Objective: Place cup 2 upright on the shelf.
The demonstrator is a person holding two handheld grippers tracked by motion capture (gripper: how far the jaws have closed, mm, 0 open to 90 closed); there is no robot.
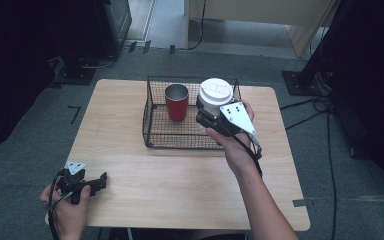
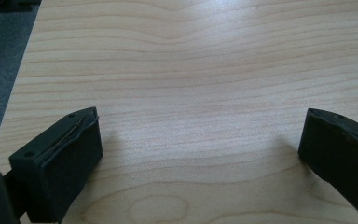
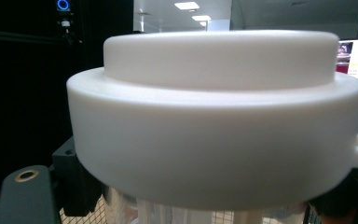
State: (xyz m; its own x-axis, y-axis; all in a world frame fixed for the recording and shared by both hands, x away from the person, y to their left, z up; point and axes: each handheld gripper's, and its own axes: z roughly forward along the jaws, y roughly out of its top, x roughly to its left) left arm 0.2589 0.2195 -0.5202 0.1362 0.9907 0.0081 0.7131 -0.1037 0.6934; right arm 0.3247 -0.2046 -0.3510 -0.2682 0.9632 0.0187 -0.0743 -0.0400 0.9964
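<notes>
**Spotter:** What is your right claw doing?

**Operator:** My right claw [image 1: 211, 116] is pinching the tall clear cup with the white plastic lid [image 1: 215, 95]. In the right gripper view the white lid [image 3: 214, 116] is sitting right against the lens, and the black jaws are pressing in on the clear body just under it from both sides. I am holding the cup upright.

**Spotter:** Where is the cup sitting?

**Operator:** It is standing at the 3 o'clock end of the black wire mesh basket [image 1: 156, 135], which is resting at the 12 o'clock side of the light wooden table [image 1: 180, 180]. I cannot tell whether the cup's base is touching the basket floor; the hand is hiding it.

**Spotter:** Anything else in there?

**Operator:** A red metal tumbler with a silver rim [image 1: 176, 102] is standing upright inside the basket, just beside the cup at its 9 o'clock, with a small gap between them.

**Spotter:** And the left side?

**Operator:** My left claw [image 1: 102, 181] is hovering low at the table's 7 o'clock corner, well apart from the basket. Its jaws are spread wide, and in the left gripper view I am seeing bare wood [image 2: 191, 93] between them, nothing gripped.
</notes>
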